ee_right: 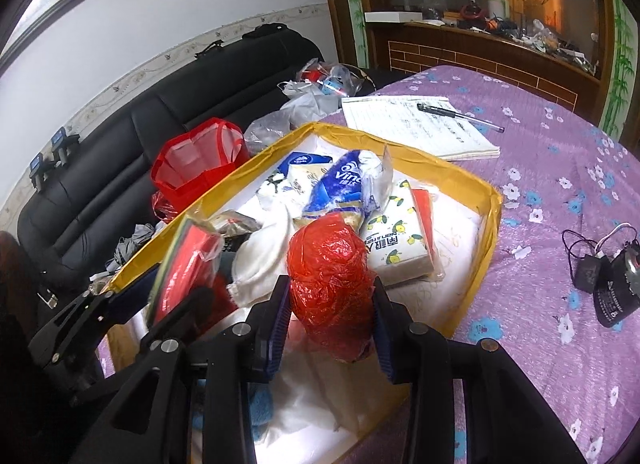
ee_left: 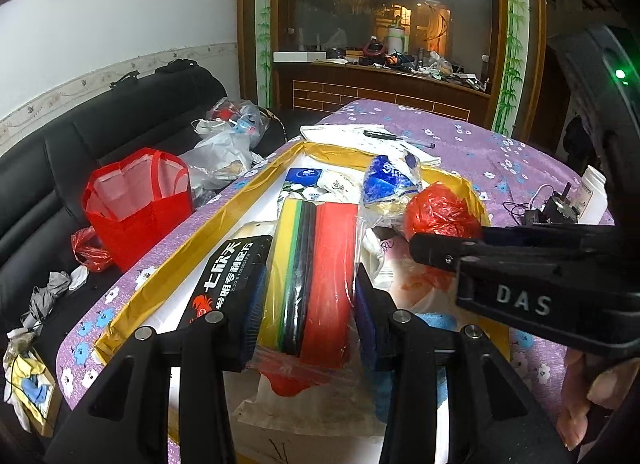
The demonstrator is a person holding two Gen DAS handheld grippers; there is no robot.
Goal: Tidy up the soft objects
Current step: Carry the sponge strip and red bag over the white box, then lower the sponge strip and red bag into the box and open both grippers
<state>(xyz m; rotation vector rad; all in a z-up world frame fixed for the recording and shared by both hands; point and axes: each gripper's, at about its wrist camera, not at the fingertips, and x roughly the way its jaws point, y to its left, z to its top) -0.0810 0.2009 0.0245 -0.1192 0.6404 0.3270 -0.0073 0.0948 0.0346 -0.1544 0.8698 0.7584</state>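
Observation:
A shallow yellow-rimmed tray [ee_left: 192, 236] [ee_right: 494, 220] on the table holds soft goods. My left gripper [ee_left: 310, 280] is shut on a plastic-wrapped pack of yellow, green, black and red sponge cloths [ee_left: 316, 264], which stands tilted at the tray's left side [ee_right: 184, 260]. My right gripper [ee_right: 332, 292] is shut on a crumpled red plastic bag [ee_right: 330, 276] [ee_left: 440, 212], held over the tray's near part. In the tray also lie a blue tissue roll pack [ee_right: 340, 184] [ee_left: 390, 180], a lemon-print tissue pack [ee_right: 396, 252], a black packet [ee_left: 228, 280] and a white cloth [ee_right: 260, 260].
A purple flowered tablecloth [ee_right: 560, 192] covers the table. On it lie a notebook with a pen [ee_right: 420, 128] beyond the tray, and a black adapter with cable [ee_right: 600, 280] to the right. A red tote bag [ee_left: 136, 204] and plastic bags sit on the black sofa [ee_left: 60, 168] at the left.

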